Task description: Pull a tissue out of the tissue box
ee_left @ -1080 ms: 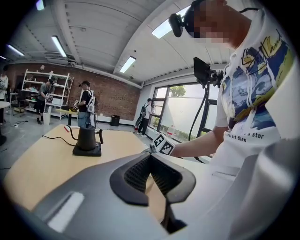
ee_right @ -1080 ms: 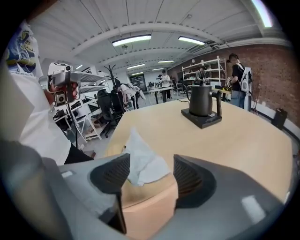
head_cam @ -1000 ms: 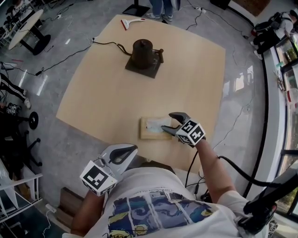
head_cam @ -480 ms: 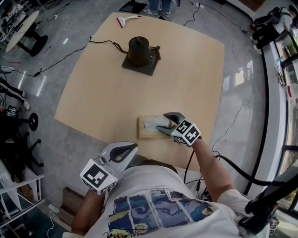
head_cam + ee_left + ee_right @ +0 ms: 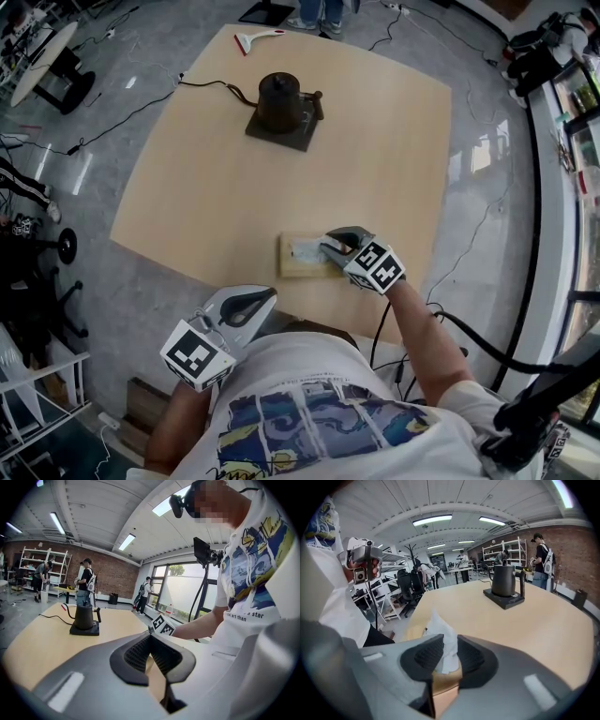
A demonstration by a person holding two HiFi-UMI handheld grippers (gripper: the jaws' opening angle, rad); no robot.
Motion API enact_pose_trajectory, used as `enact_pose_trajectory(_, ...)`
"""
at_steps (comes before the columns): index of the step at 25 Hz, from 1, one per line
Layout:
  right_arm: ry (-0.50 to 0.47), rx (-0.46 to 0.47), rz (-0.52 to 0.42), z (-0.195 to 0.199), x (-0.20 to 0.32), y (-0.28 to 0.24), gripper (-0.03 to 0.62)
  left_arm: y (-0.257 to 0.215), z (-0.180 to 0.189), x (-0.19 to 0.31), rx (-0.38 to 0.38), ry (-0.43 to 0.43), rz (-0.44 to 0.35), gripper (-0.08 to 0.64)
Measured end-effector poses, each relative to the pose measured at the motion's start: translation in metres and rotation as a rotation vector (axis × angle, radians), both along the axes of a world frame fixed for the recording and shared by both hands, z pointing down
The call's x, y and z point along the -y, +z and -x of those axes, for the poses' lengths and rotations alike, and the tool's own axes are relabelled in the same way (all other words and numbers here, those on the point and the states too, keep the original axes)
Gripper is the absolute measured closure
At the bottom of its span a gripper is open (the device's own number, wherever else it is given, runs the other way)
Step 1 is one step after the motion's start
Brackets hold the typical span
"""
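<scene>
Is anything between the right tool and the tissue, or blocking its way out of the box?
Nothing visible. The right tool has just been closing its jaws on the tissue; nothing sits over the box.

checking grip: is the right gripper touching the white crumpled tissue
Touching: right gripper view shows the right gripper, jaws just closing, pinching the white tissue.

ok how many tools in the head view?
2. Left tool shut, empty, by the person's torso, near the table edge. Right tool at the tissue box, jaws just closed on the tissue.
</scene>
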State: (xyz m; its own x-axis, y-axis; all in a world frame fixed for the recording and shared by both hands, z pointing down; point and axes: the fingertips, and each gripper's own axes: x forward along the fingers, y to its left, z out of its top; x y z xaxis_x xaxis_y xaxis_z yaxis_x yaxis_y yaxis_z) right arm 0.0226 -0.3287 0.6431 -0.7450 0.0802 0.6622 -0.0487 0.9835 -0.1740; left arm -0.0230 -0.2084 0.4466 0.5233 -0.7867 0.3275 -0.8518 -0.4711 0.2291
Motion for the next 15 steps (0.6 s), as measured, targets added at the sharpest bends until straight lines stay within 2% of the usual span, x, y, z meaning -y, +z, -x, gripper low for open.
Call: enact_pose_trajectory(15,0.035,-0.039,-0.054,-0.0071,-0.0019,-0.0009,0.58,-0.003,0.0014,-0.0077,-0.005,0.02,-0.014,0.558)
